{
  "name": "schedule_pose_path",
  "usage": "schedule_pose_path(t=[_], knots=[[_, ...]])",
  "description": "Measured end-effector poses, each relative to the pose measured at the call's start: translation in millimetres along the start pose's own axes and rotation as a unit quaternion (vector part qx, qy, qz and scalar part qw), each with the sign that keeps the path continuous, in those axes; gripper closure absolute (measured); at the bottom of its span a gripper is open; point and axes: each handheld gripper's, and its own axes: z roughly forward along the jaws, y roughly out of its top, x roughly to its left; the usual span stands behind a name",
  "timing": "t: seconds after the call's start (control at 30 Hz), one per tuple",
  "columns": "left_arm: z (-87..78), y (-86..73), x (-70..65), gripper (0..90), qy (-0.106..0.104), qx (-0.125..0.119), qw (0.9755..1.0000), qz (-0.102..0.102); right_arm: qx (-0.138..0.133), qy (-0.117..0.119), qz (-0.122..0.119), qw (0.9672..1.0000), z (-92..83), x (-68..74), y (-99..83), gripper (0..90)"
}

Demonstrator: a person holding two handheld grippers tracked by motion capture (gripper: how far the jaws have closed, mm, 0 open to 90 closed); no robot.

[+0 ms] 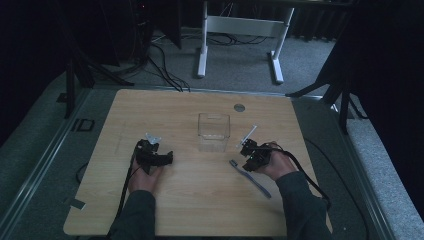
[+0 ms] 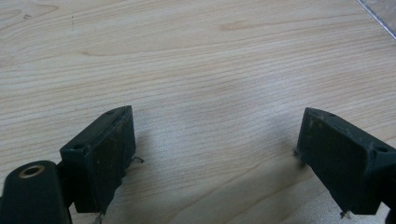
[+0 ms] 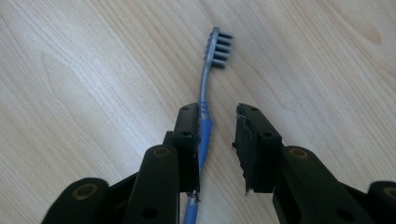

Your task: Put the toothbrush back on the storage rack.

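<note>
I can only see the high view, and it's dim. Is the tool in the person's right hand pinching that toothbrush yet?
Observer: Not fully. In the right gripper view, the toothbrush lies between the right gripper fingers, against one and with a gap to the other.
Operator: Which way do the bristles face?
Observer: The bristles point sideways along the table, not up.
Operator: And the other tool?
Observer: The left gripper has its fingers wide apart, with bare wood between them.
</note>
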Motion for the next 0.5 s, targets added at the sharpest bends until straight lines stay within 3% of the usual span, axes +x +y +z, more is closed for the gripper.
schedule_pose_path(t=[0.5], knots=[[0.0,0.0,0.0,11.8,0.0,0.0,1.0,0.0,0.022,0.012,-0.006,0.9997,6.3,-0.3,0.1,67.8]])
